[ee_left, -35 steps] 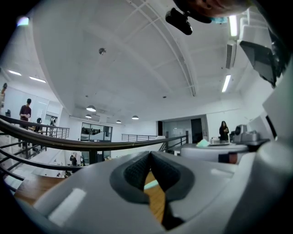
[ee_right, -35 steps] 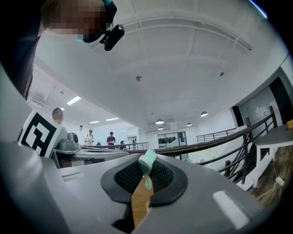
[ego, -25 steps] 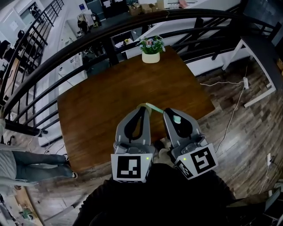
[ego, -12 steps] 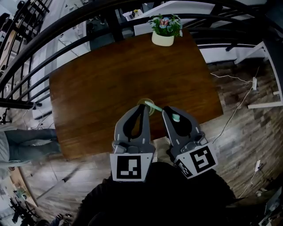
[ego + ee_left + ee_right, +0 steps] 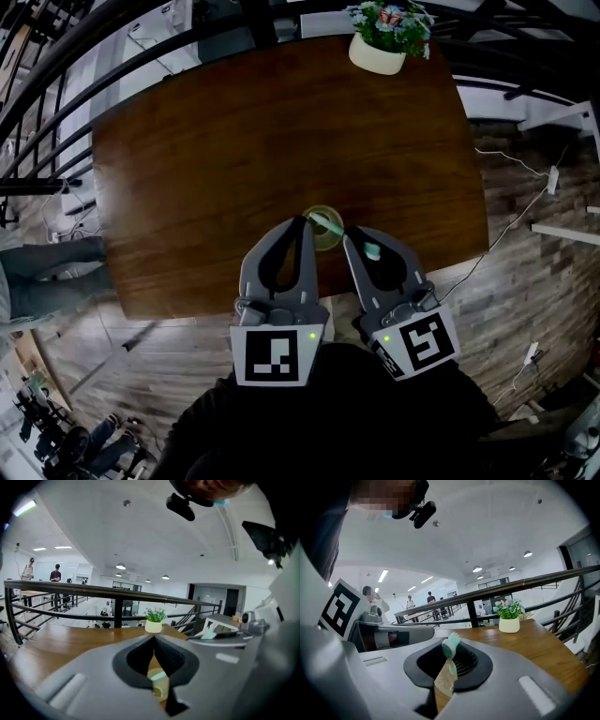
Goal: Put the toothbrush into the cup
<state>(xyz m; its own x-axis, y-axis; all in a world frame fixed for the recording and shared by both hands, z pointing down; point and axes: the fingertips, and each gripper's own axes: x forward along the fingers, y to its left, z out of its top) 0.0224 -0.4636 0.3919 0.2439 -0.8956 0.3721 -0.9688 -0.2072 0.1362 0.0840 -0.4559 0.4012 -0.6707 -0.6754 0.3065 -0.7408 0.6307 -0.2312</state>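
Right gripper (image 5: 350,236), low in the head view and close to the person's body, is clamped on the toothbrush (image 5: 373,250). Its jaws have just eased a little wider, with the toothbrush between them and the pads against it. One mint-green end pokes up out of the jaws. The other end reaches forward and to the left over the mouth of the cup (image 5: 328,242); whether it touches the inside of the cup cannot be told. Just beside it, the left gripper (image 5: 302,221) has its jaws together at the tips with nothing between them. Its tips are at the near left rim of the cup. The cup stands upright on the brown wooden table (image 5: 234,141), near the table's front edge and just ahead of both grippers. At the far edge of the table, well apart from the cup, sits a small plant in a white pot (image 5: 378,54). Behind the table runs a black railing (image 5: 70,587), and a plank floor (image 5: 525,272) lies to the right.
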